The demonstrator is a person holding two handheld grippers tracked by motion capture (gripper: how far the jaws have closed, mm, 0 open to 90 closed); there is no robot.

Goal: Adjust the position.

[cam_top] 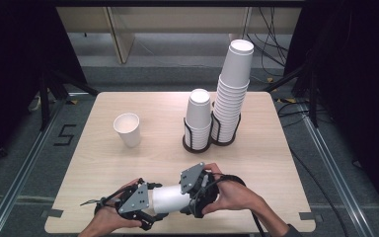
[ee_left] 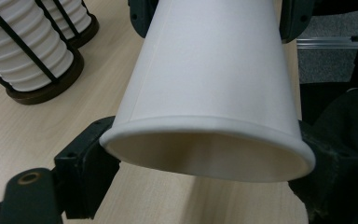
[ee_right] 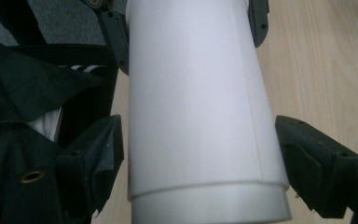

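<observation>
Where grippers meet, pale wooden table [cam_top: 128, 163]

White cup [ee_right: 200, 107]: base end cut off by frame bottom in right gripper view; its closed end cut off at top in left gripper view.

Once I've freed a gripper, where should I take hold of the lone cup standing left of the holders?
Probably mid-wall just under the rolled rim of the lone cup, coming level from the near side. It stands upright, mouth up, clear of the holders, and widens upward. The left gripper and right gripper clamp the held cup.
</observation>
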